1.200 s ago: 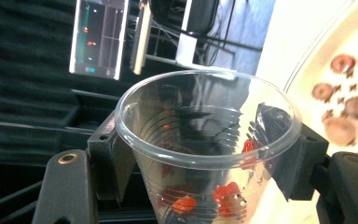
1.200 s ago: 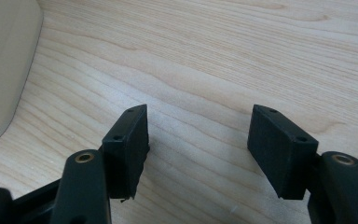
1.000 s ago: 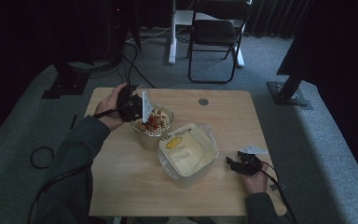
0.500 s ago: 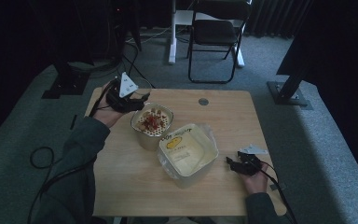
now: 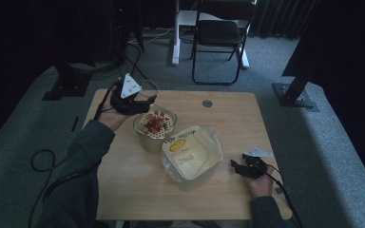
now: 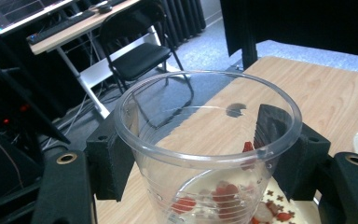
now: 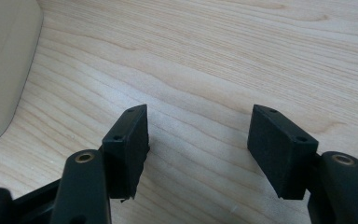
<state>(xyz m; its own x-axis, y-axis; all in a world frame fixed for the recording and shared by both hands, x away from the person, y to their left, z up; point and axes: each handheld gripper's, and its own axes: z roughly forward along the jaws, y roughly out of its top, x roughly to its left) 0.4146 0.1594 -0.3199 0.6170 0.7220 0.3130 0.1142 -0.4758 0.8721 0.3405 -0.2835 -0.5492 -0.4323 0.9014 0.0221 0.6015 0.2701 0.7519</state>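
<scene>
My left gripper (image 5: 144, 98) is shut on a clear plastic cup (image 5: 148, 88), held upright just beyond the far-left rim of a paper bowl (image 5: 155, 125). In the left gripper view the cup (image 6: 186, 154) sits between the two black jaws, with a few red bits low inside or behind it. The bowl holds red and pale pieces. A cream tub (image 5: 190, 153) wrapped in clear plastic stands to the bowl's right. My right gripper (image 5: 235, 166) rests open on the table near the front right, with bare wood between its jaws (image 7: 198, 140).
The wooden table (image 5: 123, 183) has a round grommet (image 5: 207, 103) near its far edge. A black folding chair (image 5: 218, 33) and stand bases sit on the carpet beyond. The cream tub's wall (image 7: 2, 70) lies left of the right gripper.
The left gripper, earlier tipped over the bowl with the cup, has drawn back to the far left and turned the cup upright. The right gripper stays put.
</scene>
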